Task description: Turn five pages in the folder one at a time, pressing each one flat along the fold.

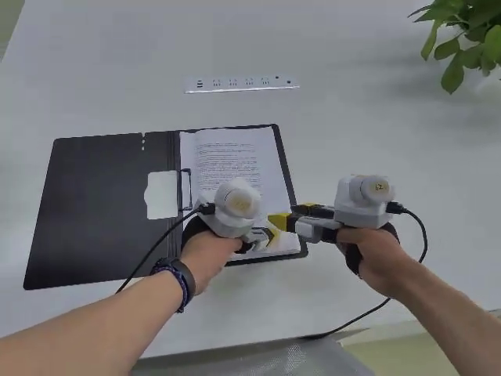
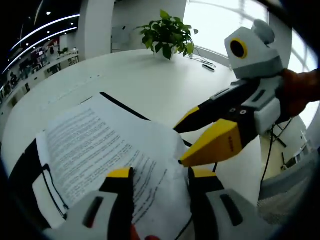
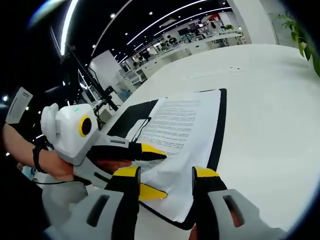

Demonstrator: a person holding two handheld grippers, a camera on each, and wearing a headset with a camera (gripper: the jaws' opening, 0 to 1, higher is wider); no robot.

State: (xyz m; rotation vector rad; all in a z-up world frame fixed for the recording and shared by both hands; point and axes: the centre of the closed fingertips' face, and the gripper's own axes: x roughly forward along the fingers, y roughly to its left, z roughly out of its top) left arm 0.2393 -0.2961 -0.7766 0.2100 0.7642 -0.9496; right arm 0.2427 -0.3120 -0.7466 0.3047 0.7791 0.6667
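A black folder (image 1: 94, 211) lies open on the white table, its printed top page (image 1: 231, 160) on the right half under a clip (image 1: 185, 188). My left gripper (image 1: 262, 235) is open at the page's near right corner, its jaws to either side of the slightly lifted, creased paper (image 2: 150, 150). My right gripper (image 1: 280, 222) comes in from the right, open, with its yellow tips (image 2: 210, 145) close to the same corner. In the right gripper view the page (image 3: 185, 125) runs up between my right gripper's (image 3: 166, 172) spread jaws.
A white power strip (image 1: 241, 82) lies beyond the folder. A potted plant (image 1: 462, 39) stands at the far right. Cables trail from both grippers toward the table's near edge (image 1: 258, 341). A white label (image 1: 162, 194) sits on the inside of the left cover.
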